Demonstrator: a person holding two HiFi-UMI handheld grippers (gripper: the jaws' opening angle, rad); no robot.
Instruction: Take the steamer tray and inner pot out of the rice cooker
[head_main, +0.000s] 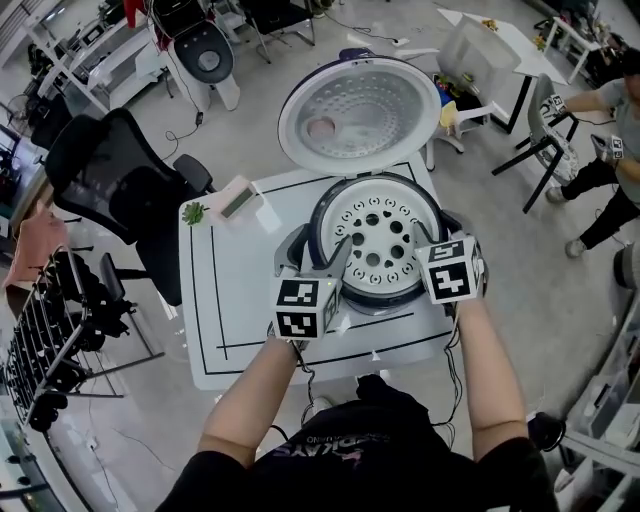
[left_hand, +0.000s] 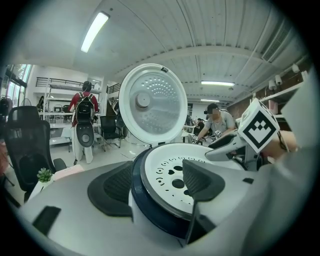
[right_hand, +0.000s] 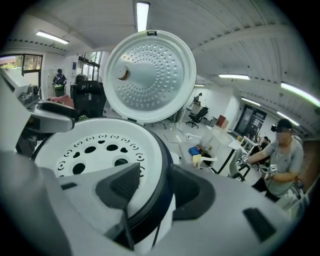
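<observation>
The rice cooker (head_main: 330, 215) stands open on the white table, its lid (head_main: 358, 112) tipped back. The white steamer tray (head_main: 380, 235) with round holes sits in its mouth and hides the inner pot. My left gripper (head_main: 318, 255) is at the cooker's front left. In the left gripper view it (left_hand: 157, 185) straddles the dark blue rim (left_hand: 142, 200), one pad outside the body and one over the tray (left_hand: 175, 170), jaws wide apart. My right gripper (head_main: 435, 232) is at the front right and straddles the rim (right_hand: 162, 165) the same way (right_hand: 157, 190), its inner pad over the tray (right_hand: 90, 150).
The table (head_main: 230, 300) has black border lines, a small green plant (head_main: 193, 212) and a white box (head_main: 238, 198) at its back left. A black office chair (head_main: 110, 170) and a rack (head_main: 50, 330) stand to the left. A person (head_main: 610, 130) is at the far right.
</observation>
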